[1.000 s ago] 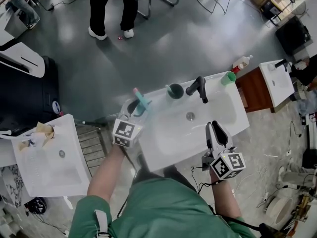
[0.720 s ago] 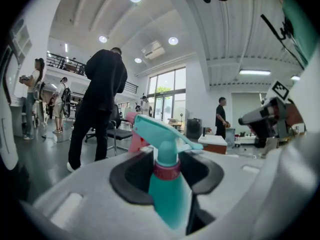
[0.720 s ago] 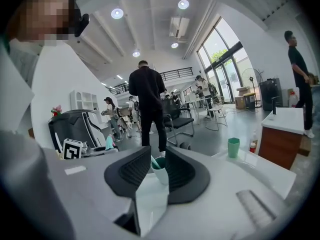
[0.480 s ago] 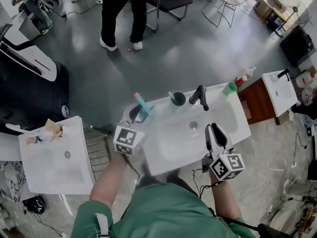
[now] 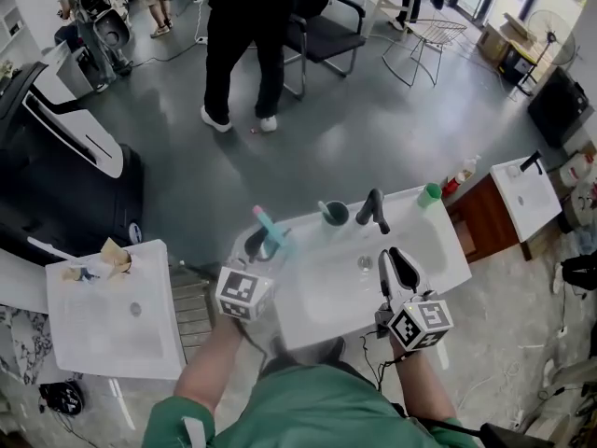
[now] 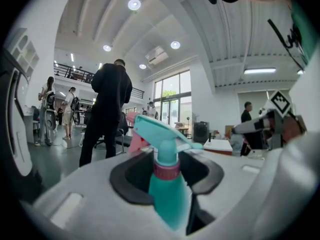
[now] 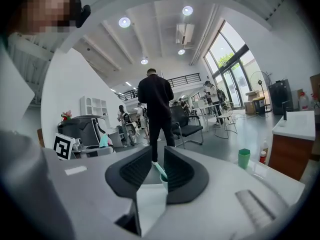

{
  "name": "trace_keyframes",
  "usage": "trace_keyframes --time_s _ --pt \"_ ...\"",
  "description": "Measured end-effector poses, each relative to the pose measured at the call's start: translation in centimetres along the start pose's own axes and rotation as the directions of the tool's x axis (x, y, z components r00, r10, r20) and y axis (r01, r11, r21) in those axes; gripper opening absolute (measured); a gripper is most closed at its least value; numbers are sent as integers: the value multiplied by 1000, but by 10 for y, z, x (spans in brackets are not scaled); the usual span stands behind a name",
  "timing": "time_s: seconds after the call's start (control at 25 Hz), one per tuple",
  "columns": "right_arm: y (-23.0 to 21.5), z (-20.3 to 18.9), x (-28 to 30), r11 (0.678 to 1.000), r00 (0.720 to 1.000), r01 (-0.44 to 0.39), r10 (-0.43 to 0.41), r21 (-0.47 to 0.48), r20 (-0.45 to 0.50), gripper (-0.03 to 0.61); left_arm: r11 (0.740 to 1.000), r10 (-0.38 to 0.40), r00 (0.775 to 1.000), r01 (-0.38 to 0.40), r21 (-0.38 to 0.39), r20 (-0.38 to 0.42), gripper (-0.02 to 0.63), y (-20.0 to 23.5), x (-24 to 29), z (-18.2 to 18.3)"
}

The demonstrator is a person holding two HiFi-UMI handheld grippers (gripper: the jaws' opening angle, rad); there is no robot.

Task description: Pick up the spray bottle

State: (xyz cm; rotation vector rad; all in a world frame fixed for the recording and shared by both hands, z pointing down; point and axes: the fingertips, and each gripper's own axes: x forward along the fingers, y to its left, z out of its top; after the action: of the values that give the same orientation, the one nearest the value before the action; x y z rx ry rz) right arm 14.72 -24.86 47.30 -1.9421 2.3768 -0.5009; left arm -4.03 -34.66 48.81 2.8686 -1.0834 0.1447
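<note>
Bright, even daylight from tall windows [image 6: 170, 91] plus ceiling spotlights [image 6: 133, 4]; heavy fisheye bending, dark corners, blurred foreground.

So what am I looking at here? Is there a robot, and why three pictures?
There is no robot. A person holds a grasping tool in each hand. The top-down picture comes from a camera on the person's head. The other two come from cameras riding on each tool, looking along its jaws. The left tool is clamped on a teal spray bottle. The right tool is open, with nothing in it. Below them is a white washbasin with a black tap. On its rim stand a dark cup holding a toothbrush and a light green cup.
</note>
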Motion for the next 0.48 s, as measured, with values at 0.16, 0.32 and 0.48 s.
trace_keyframes --time_s 0.16,0.32,0.48 --pt "6 7 -5 1000 1000 -4 5 -18 17 64 1000 15 1000 -15 7 -4 147 -7 -10 10" --pt "11 17 -12 999 999 -22 23 -30 41 63 1000 27 1000 -27 11 5 147 -15 -20 20" --pt "13 31 -16 998 996 -42 45 -40 76 63 999 33 999 -33 20 26 147 -22 -27 34"
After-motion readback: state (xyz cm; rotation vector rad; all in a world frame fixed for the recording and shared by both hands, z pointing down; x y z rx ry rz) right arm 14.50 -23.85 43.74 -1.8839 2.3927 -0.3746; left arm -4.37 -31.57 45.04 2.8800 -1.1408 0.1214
